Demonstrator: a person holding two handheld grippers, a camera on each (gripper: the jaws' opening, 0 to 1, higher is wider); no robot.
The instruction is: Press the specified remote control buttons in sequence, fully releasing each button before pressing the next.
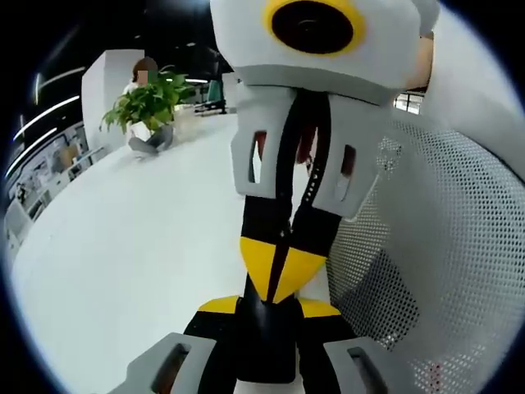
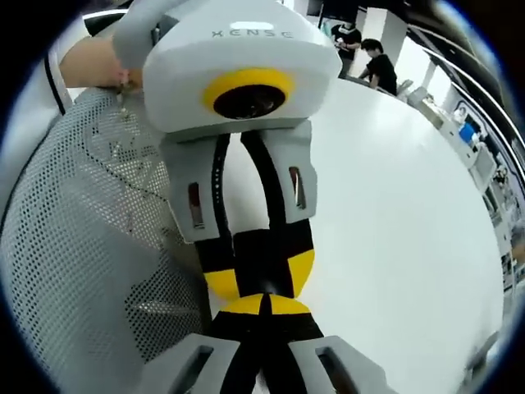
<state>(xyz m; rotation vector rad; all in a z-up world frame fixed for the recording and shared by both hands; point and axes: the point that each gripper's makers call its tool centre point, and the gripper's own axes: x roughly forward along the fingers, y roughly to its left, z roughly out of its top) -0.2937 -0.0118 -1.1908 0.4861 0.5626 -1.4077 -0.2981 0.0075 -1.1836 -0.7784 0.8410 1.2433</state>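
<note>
In the left gripper view, the left gripper [image 1: 269, 308] rises from the bottom centre. Its yellow tips sit to either side of a black middle, and the jaws look drawn together. The right gripper [image 1: 279, 275] comes down from the top of the frame and points straight back at it. Its two black fingers narrow to a yellow point with only a thin seam between them, so those jaws are together too. The two tips meet nose to nose at lower centre, touching or all but touching. A white mesh chair [image 1: 443, 246] takes up the right side. The white bench [image 1: 123, 246] spreads across the left and centre. A plant [image 1: 148, 103] stands on the bench at upper left, with a person [image 1: 135, 82] just behind it.

In the right gripper view, the right gripper [image 2: 262, 308] rises from the bottom centre, its yellow tips pressed together along a centre line. The left gripper [image 2: 261, 279] hangs from the top, tilted a little, with its jaws closed and its tip against the right one. A hand [image 2: 90, 61] grips the left gripper's body at upper left. The chair [image 2: 74, 246] fills the left side and the bench [image 2: 394, 205] the right. People [image 2: 379, 61] stand beyond the bench at upper right.

Neither pair of jaws holds anything. Where the remote lies I cannot tell.
</note>
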